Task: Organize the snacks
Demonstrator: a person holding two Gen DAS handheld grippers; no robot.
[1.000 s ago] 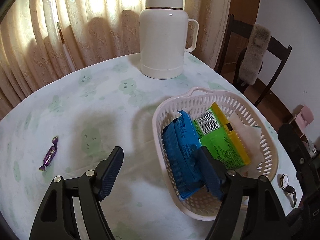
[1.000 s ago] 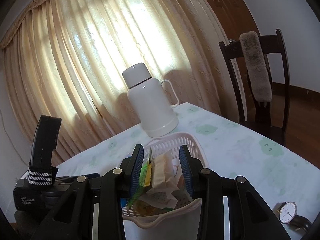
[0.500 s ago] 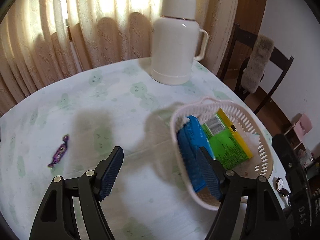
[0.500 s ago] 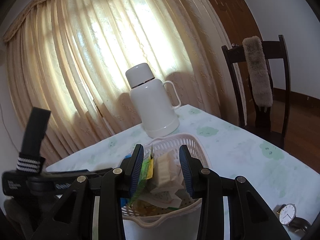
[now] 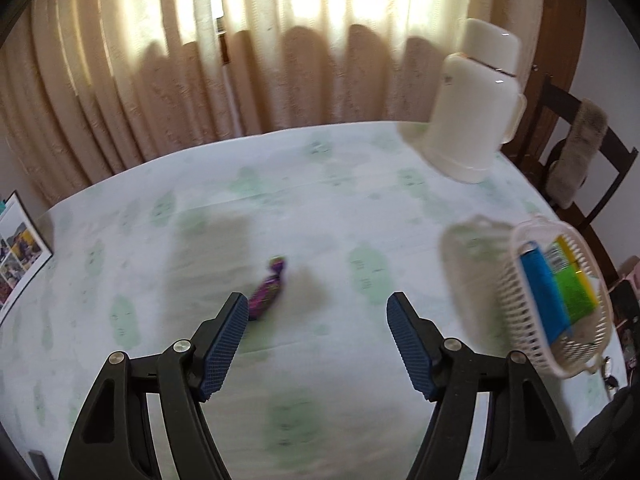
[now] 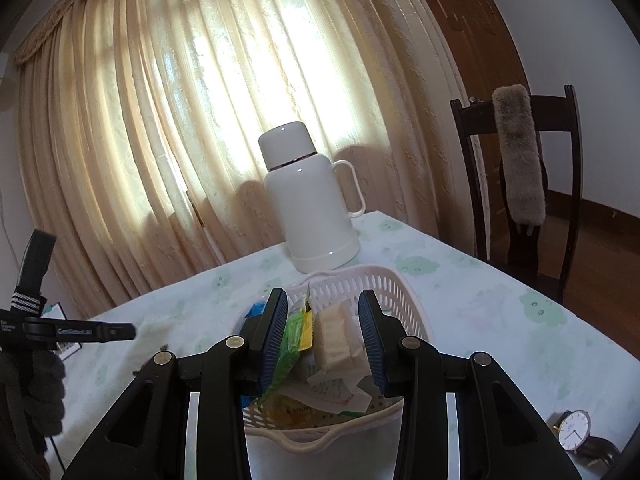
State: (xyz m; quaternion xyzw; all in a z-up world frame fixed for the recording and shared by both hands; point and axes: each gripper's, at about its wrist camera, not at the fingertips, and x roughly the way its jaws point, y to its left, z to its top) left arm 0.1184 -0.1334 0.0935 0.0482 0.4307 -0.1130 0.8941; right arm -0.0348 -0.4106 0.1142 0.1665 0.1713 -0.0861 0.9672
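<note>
A purple wrapped candy (image 5: 267,291) lies on the pale green-patterned tablecloth (image 5: 320,208), just beyond the tip of my left gripper's left finger. My left gripper (image 5: 317,302) hangs above the cloth with its jaws closing and nothing between them. The white plastic basket (image 5: 516,316) stands off to the right and holds a blue packet (image 5: 544,292) and a green packet (image 5: 576,292). My right gripper (image 6: 323,296) hovers at the near side of the basket (image 6: 320,440), a narrow gap between its pads. The packets seen through that gap lie in the basket, not in a grip.
A white thermos jug (image 6: 312,208) stands at the back by the curtains. A wristwatch (image 6: 574,430) lies on the cloth right of the basket. A dark chair (image 6: 520,160) with a furry cover stands at the table's right; a photo frame (image 5: 16,256) sits at its left edge.
My left gripper has swung left from over the basket to the purple candy, which now lies just ahead of its left finger, and its jaws have narrowed slightly. The right gripper has kept still.
</note>
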